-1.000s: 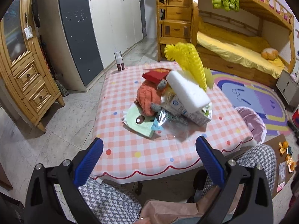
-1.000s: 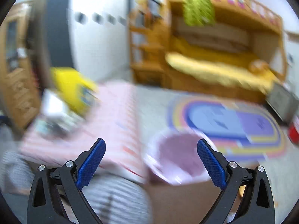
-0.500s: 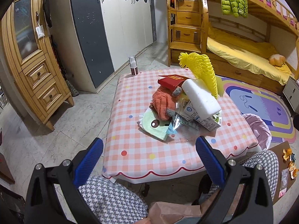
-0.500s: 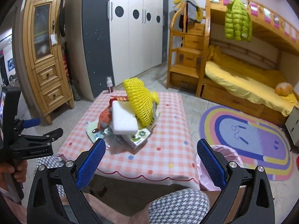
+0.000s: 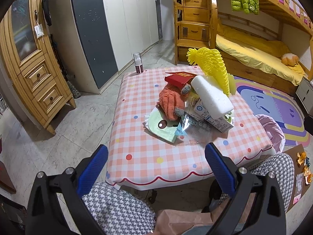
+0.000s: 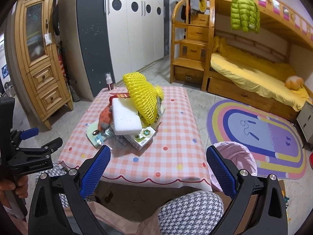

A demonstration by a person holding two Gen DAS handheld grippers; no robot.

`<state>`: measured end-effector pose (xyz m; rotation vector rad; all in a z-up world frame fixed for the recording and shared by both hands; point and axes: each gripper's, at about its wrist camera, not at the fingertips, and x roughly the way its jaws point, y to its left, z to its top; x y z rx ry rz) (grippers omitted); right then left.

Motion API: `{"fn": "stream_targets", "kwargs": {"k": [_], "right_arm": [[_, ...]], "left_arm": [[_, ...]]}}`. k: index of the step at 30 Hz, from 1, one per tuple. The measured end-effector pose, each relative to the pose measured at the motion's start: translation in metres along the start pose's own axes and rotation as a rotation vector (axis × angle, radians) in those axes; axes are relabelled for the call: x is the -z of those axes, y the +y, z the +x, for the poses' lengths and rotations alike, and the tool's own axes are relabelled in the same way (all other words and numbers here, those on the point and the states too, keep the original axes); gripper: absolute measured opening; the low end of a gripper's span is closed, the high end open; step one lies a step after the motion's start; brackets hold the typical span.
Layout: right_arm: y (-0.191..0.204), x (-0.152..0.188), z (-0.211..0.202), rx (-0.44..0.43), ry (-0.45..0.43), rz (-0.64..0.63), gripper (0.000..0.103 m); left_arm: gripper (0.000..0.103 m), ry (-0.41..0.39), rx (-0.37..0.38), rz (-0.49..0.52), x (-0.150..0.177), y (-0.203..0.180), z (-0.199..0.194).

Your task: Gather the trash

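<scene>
A heap of trash lies on the pink checked table (image 5: 140, 152) (image 6: 176, 156): yellow foam net (image 5: 213, 66) (image 6: 142, 98), white foam block (image 5: 211, 96) (image 6: 126, 118), orange glove (image 5: 171, 103) (image 6: 103, 117), red box (image 5: 180, 78), green-white carton (image 5: 217, 121) (image 6: 143, 137), pale green packet (image 5: 162, 127) (image 6: 93, 133) and clear wrapper (image 5: 197, 129). My left gripper (image 5: 156, 168) is open, held above the table's near edge. My right gripper (image 6: 158, 166) is open too, short of the heap. A bin with a pink bag (image 6: 234, 156) (image 5: 272, 133) stands right of the table.
A small spray bottle (image 5: 138, 63) (image 6: 109, 82) stands on the table's far left corner. A person's houndstooth-clad knees (image 5: 117, 205) (image 6: 191, 211) sit under the near edge. Wooden cabinet (image 5: 33, 62), wardrobe, bunk bed (image 6: 254, 70) and a coloured rug (image 6: 258, 137) surround the table.
The right gripper swung left from the bin and rug to face the table heap. The left gripper pulled back and up a little; both stayed open.
</scene>
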<state>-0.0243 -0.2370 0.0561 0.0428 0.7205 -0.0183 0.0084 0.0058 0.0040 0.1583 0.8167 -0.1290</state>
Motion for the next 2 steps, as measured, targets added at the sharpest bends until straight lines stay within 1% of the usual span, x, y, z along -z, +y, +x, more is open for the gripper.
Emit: {"fn": "stream_targets", "kwargs": {"k": [2], "right_arm": [[0.0006, 0.0, -0.0001, 0.0, 0.002, 0.0, 0.097]], "left_arm": [[0.096, 0.001, -0.003, -0.001, -0.0004, 0.0003, 0.0006]]}}
